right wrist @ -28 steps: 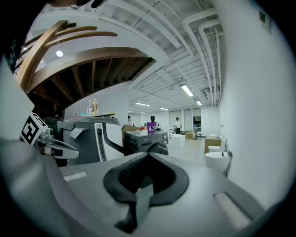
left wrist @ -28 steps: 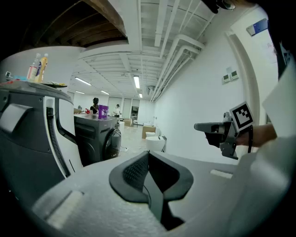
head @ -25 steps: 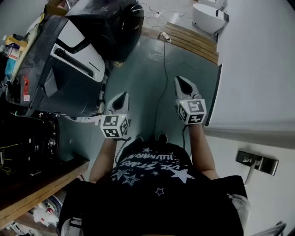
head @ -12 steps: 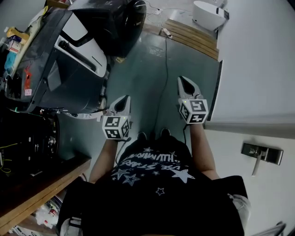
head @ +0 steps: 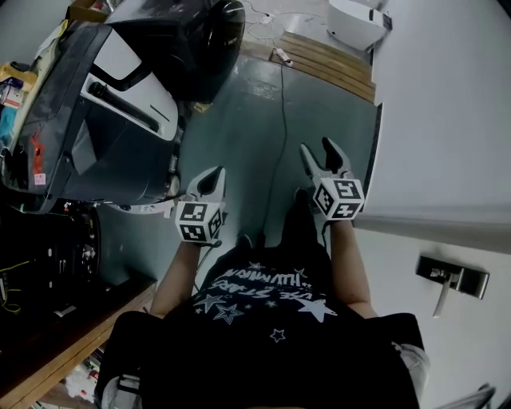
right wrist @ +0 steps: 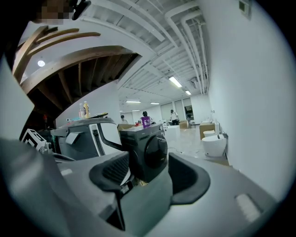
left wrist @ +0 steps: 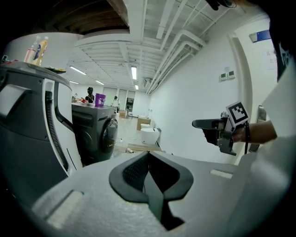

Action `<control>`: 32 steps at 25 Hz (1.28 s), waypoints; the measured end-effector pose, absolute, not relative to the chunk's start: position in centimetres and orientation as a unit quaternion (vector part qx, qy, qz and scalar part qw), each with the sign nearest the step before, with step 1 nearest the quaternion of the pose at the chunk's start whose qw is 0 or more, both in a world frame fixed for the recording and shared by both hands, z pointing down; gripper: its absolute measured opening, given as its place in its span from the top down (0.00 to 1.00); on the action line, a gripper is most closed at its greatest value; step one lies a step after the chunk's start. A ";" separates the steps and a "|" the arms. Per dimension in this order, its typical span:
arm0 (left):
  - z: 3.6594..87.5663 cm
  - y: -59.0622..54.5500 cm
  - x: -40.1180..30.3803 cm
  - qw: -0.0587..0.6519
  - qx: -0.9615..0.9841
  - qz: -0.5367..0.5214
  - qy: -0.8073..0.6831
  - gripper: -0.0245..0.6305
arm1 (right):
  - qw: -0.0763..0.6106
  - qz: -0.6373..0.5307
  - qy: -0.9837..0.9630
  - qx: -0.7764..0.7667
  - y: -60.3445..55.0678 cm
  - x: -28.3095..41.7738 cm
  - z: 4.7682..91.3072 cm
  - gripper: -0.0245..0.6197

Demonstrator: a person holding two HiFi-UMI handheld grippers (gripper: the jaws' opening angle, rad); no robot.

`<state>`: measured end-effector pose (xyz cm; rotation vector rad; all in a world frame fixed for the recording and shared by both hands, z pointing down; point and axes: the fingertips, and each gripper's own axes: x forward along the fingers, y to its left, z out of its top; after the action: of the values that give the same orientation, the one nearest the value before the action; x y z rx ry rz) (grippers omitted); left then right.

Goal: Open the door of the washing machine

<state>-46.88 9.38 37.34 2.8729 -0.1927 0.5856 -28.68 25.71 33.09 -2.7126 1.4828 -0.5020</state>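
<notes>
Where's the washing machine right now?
Top of the head view, left of centre: the dark washing machine stands beside a grey-and-white appliance. The right gripper view shows it straight ahead.

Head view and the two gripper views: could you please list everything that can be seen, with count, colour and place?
washing machine: one, dark grey, top of the head view, round door closed
purple container: one, purple, on top of the washing machine
large machine: one, grey and white, left side
toilet: one, white, top right
wooden platform: one, brown, near the toilet
cable: one, dark, along the floor
door handle: one, metal, on the white surface at right
left gripper: one, grey, fingers together, empty
right gripper: one, grey, fingers opening, nothing between them
</notes>
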 end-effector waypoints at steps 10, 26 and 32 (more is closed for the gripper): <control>37.4 8.0 -33.7 0.091 0.959 0.211 -0.169 0.95 | 0.001 -0.190 0.558 -0.808 21.8 -11.1 36.2 0.53; 34.5 9.0 -16.1 0.054 0.955 0.190 -0.220 0.95 | 0.024 -0.210 0.618 -0.757 20.5 6.9 36.3 0.53; 36.0 4.9 -14.5 0.070 0.954 0.183 -0.226 0.95 | 0.007 -0.221 0.630 -0.745 16.4 6.8 37.6 0.53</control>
<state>-14.52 4.85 35.98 2.8722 -0.6787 0.5521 6.81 16.45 37.57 -2.3291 1.9705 -0.6909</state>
